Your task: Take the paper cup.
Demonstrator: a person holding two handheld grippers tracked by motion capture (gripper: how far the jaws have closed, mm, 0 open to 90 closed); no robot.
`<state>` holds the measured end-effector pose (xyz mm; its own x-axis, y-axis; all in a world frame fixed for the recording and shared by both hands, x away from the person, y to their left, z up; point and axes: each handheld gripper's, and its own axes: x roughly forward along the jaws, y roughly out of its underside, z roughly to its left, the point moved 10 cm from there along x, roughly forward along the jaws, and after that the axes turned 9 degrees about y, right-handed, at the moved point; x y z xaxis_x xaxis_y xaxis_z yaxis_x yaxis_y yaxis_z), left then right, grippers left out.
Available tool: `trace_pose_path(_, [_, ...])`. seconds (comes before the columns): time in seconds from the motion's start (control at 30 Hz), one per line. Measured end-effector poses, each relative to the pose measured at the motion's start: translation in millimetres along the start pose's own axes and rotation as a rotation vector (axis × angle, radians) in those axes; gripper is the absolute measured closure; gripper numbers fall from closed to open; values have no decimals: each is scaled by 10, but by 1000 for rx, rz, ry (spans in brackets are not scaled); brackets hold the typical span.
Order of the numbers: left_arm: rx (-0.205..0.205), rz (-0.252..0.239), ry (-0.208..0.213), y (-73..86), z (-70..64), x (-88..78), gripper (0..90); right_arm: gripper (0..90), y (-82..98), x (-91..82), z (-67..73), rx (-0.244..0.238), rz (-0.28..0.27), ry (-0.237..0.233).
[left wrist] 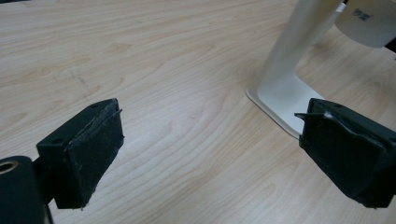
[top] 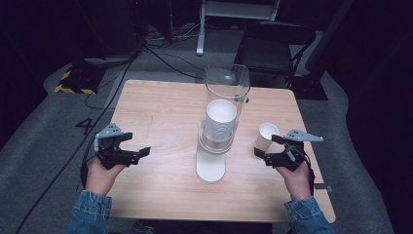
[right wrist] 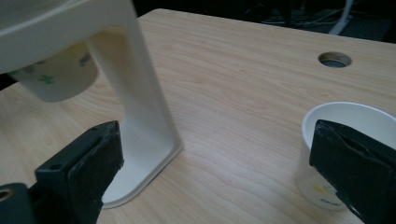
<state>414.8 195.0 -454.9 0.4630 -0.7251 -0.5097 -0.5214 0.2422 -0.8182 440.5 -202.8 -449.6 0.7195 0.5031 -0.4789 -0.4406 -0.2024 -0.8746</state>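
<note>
A cup dispenser (top: 220,122) stands mid-table: a clear tube with a stack of white paper cups (top: 220,119) on a white stand (top: 211,168). One loose paper cup (top: 267,134) stands upright at the right. My right gripper (top: 265,145) is open right by it; in the right gripper view (right wrist: 217,135) the cup (right wrist: 345,126) sits partly behind the right-hand jaw, with the stand (right wrist: 140,88) to the left. My left gripper (top: 139,143) is open over bare table left of the dispenser. In its own view (left wrist: 210,121) the stand's base (left wrist: 278,95) lies ahead.
The wooden table (top: 160,107) has a round cable hole (right wrist: 334,59) behind the loose cup. A black chair (top: 272,44) and floor cables (top: 165,58) lie beyond the far edge. The lowest cup (right wrist: 58,77) hangs out under the dispenser.
</note>
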Motion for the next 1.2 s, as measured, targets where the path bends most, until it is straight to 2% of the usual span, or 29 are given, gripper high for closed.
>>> trace_pose_path(0.23, [42, 37, 46, 24, -200, 132, 61, 32, 77, -43, 343, -63, 2, -103])
trace_pose_path(0.33, [44, 41, 91, 47, -310, 168, 61, 34, 123, -38, 464, -78, 19, -141])
trace_pose_path(0.5, [59, 43, 129, 136, -458, 191, 61, 54, 219, 14, 609, -80, 48, -170])
trace_pose_path(0.67, [91, 83, 152, 302, -555, 268, 62, 72, 375, 122, 717, -122, 104, -188])
trace_pose_path(0.77, [108, 102, 147, 398, -557, 331, 63, 151, 456, 184, 739, -130, 121, -170])
trace_pose_path(0.87, [109, 101, 142, 471, -542, 383, 65, 156, 549, 257, 740, -122, 141, -144])
trace_pose_path(0.93, [90, 106, 150, 522, -544, 421, 66, 155, 609, 297, 744, -122, 163, -150])
trace_pose_path(1.1, [72, 136, 145, 620, -529, 500, 73, 155, 732, 378, 710, -157, 206, -122])
trace_pose_path(1.2, [62, 144, 139, 662, -513, 548, 76, 150, 801, 431, 663, -173, 241, -89])
